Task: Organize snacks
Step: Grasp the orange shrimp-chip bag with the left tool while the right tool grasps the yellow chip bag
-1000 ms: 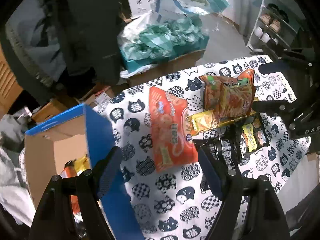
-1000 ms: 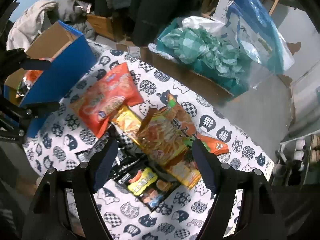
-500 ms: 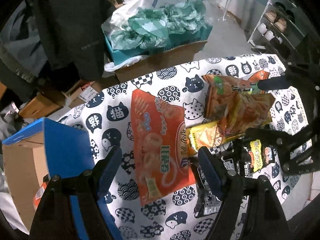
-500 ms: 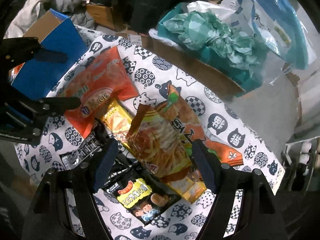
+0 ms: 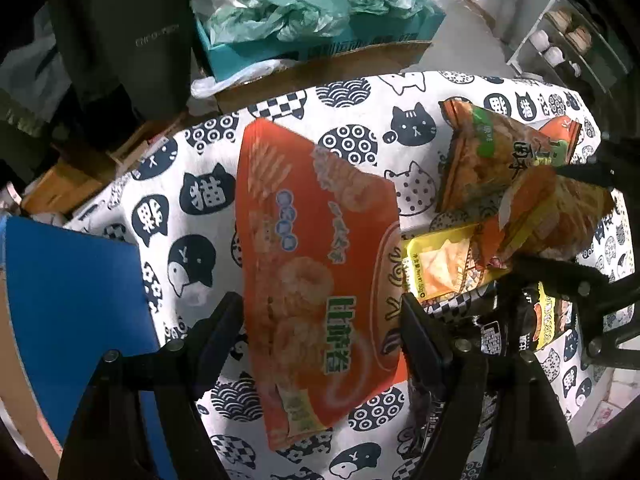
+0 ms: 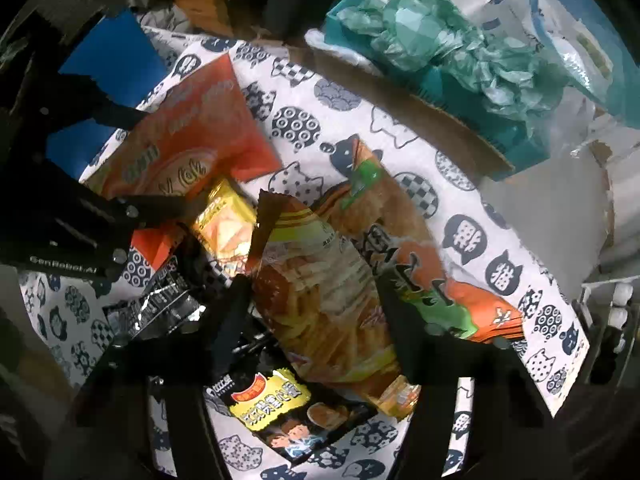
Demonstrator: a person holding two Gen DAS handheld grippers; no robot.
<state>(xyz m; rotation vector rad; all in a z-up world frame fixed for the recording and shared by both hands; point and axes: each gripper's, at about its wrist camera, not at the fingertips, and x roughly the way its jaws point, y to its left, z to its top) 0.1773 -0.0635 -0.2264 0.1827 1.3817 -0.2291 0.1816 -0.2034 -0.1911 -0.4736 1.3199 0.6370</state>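
1. Orange and glossy, the big snack bag (image 5: 316,276) lies flat on the cat-print cloth (image 5: 352,148) that covers the surface, and its near half sits between the two fingers of the left tongs (image 5: 322,338).
2. The left tongs point down with their jaws wide apart, one finger on each side of the bag; neither pad presses on it.
3. A blue box (image 5: 76,312) stands at the left edge of the surface, just beside the left finger.
4. The right tongs (image 6: 314,314) are closing over a yellow-brown crisp bag (image 6: 324,304), which is between the fingers; the pads do not visibly press on it.
5. That crisp bag lies on top of a pile: a black packet with a yellow label (image 6: 280,412) nearest, a silver-black wrapper (image 6: 160,308) to its left, a small yellow packet (image 6: 226,222) farther back.
6. An orange-and-green bag (image 6: 404,248) lies partly under the crisp bag, stretching to the right.
7. Beyond the surface's far edge stands a cardboard box (image 5: 320,68) topped with crumpled green plastic bags (image 5: 316,4).
8. At far right there is a shoe rack (image 5: 568,48).
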